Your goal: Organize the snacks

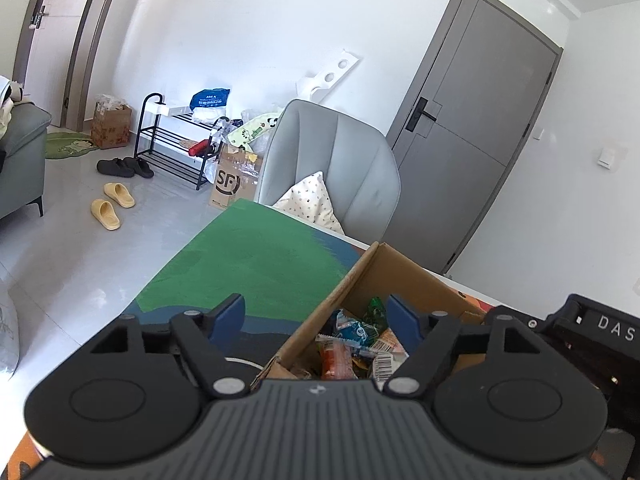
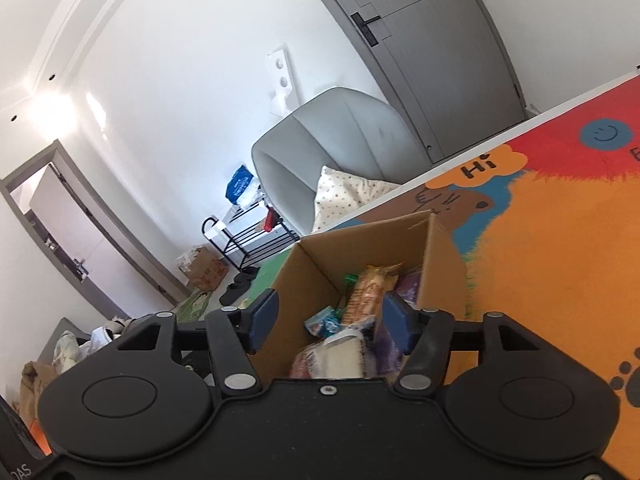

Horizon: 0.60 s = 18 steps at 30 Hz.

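Above the cardboard box [image 2: 362,256] on the surface [image 2: 552,240], both grippers, left [image 1: 316,316] and right [image 2: 330,318], hover with fingers spread and empty; snacks [image 2: 370,292] already fill it, sorting apparently near done.

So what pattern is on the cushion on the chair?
White cushion with small dark dots, clearest in the left wrist view.

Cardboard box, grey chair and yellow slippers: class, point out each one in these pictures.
cardboard box [image 2: 316,276]: right wrist view, inner left wall.
grey chair [image 1: 352,152]: left wrist view, backrest.
yellow slippers [image 1: 106,214]: left wrist view, nearer slipper's strap.
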Motion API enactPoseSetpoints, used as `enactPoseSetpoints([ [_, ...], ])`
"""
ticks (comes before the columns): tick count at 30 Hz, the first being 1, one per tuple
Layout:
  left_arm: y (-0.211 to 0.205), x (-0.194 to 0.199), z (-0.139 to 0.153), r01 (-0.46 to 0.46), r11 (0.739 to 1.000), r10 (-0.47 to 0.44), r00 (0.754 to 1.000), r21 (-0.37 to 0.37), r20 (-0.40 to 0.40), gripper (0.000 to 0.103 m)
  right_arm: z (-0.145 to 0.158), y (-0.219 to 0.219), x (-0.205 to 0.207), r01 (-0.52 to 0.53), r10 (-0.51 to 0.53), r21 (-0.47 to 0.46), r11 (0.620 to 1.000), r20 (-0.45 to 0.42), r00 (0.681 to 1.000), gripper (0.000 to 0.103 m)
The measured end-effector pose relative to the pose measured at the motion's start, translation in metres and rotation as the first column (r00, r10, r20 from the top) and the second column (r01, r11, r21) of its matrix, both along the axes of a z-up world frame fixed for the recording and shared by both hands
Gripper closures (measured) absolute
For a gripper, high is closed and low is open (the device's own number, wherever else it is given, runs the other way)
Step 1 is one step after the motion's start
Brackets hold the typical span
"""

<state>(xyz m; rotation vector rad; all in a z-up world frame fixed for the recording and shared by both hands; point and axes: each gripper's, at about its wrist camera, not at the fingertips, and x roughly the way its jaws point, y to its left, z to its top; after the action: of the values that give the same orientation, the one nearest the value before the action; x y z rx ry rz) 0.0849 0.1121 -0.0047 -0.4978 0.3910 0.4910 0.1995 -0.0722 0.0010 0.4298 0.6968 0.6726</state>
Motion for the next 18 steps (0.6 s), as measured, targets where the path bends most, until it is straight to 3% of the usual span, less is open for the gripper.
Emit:
enactPoseSetpoints([
  [4, -0.007, 0.001, 0.002, 0.005, 1.0, -0.005, 1.0, 0.015, -0.019, 0.013, 0.001, -0.017, -0.004, 0.042, -0.042, -0.016, 0.999, 0.006, 0.999, 0.025],
  [12, -0.029, 0.0, 0.011, 0.064, 0.996, -0.06, 0.997, 0.06, -0.051, 0.007, 0.007, -0.049, -0.021, 0.086, -0.084, -0.066, 0.994, 0.045, 0.995, 0.001],
  [18, -0.049, -0.005, 0.022, 0.128, 0.988, -0.122, 0.99, 0.086, -0.066, 0.006, 0.014, -0.077, -0.035, 0.107, -0.102, -0.087, 0.99, 0.063, 0.993, 0.0],
])
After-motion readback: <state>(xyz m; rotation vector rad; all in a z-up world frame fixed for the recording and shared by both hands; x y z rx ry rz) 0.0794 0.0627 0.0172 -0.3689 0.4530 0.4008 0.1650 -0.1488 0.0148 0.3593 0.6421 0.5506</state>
